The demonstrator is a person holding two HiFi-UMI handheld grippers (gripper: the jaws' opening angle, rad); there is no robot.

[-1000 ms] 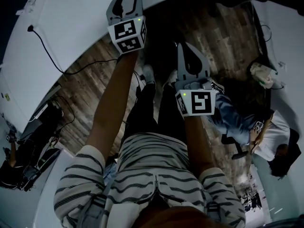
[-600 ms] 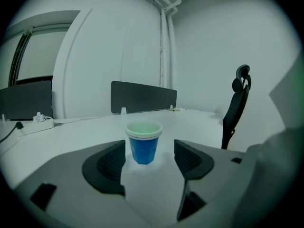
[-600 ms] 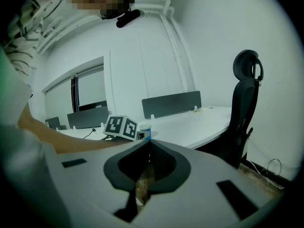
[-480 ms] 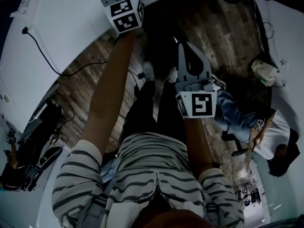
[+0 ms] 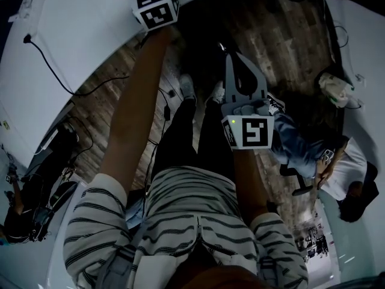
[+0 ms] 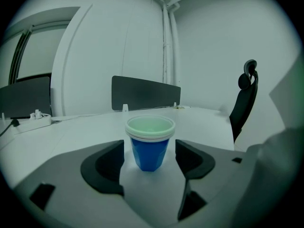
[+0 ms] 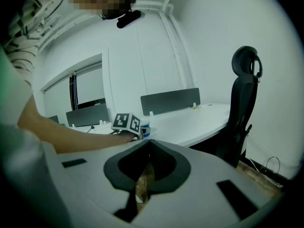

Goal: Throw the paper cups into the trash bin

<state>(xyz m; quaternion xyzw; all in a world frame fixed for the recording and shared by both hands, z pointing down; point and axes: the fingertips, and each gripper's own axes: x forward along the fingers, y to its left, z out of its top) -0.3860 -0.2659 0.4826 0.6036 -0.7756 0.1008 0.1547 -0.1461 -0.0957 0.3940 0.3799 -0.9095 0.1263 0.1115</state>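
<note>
A blue paper cup (image 6: 150, 148) with a white rim stands upright on the white table (image 6: 71, 137). My left gripper (image 6: 149, 161) is open around it, one jaw on each side and neither pad touching. Its jaws have just been opening. In the head view only the left gripper's marker cube (image 5: 151, 5) shows at the top edge over the table, and the jaws are cut off. My right gripper (image 5: 236, 62) hangs over the wooden floor (image 5: 289, 35), shut with nothing between its jaws. The right gripper view shows the right gripper (image 7: 148, 148), the left marker cube (image 7: 126, 123) and the cup (image 7: 145, 127) just beyond it.
A black office chair (image 6: 244, 99) stands at the table's right end. A grey divider panel (image 6: 145, 93) crosses the far side of the table. A power strip (image 6: 33, 120) and a black cable (image 5: 48, 53) lie on the left. Another person (image 5: 337, 173) sits at the right.
My left gripper has moved forward over the table, so its jaws have left the top of the head view. The right gripper has stayed where it was.
</note>
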